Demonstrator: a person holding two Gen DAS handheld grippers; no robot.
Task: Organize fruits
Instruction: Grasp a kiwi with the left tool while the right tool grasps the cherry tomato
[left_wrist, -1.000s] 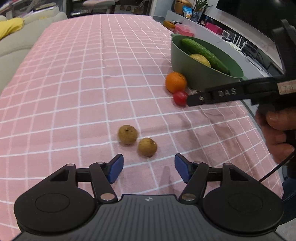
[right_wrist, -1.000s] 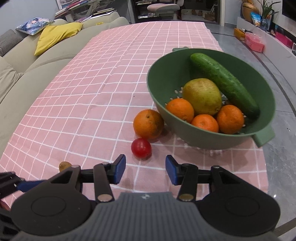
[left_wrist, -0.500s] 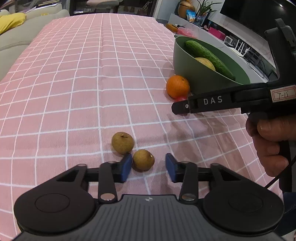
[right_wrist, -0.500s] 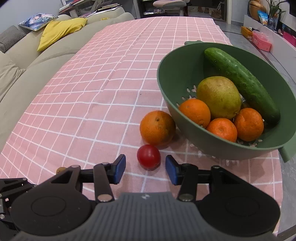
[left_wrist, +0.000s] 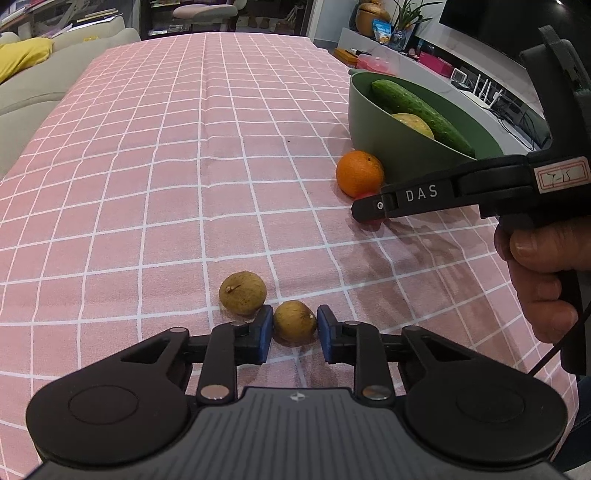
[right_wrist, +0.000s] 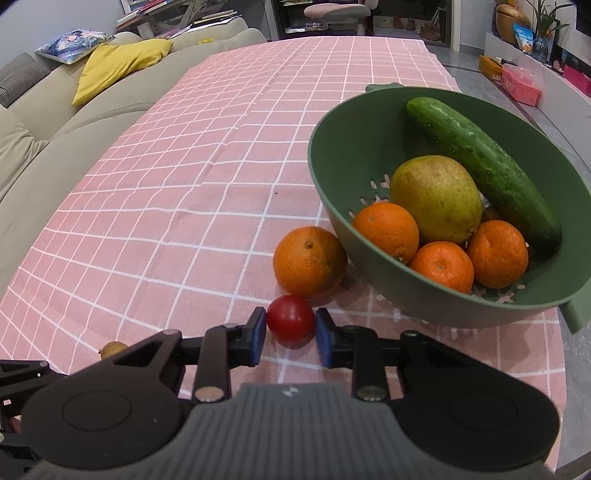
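Observation:
My left gripper (left_wrist: 294, 325) is shut on a small brown longan (left_wrist: 294, 320) that rests on the pink checked tablecloth (left_wrist: 147, 184). A second longan (left_wrist: 242, 292) lies just left of it. My right gripper (right_wrist: 290, 328) is shut on a red cherry tomato (right_wrist: 290, 319) on the cloth. A loose orange (right_wrist: 309, 261) sits just beyond it, against the green colander bowl (right_wrist: 332, 177). The bowl holds a cucumber (right_wrist: 484, 170), a pear (right_wrist: 436, 197) and three oranges. The right gripper also shows in the left wrist view (left_wrist: 369, 212), near the orange (left_wrist: 359, 172).
A beige sofa (right_wrist: 74, 122) with a yellow cushion (right_wrist: 118, 66) runs along the table's left side. The table's right edge lies just past the bowl (left_wrist: 388, 147). A low shelf with boxes stands at the far right (right_wrist: 521, 81).
Both grippers moved forward and closed: the left onto the nearer longan, the right onto the cherry tomato. The fruits have not left the cloth.

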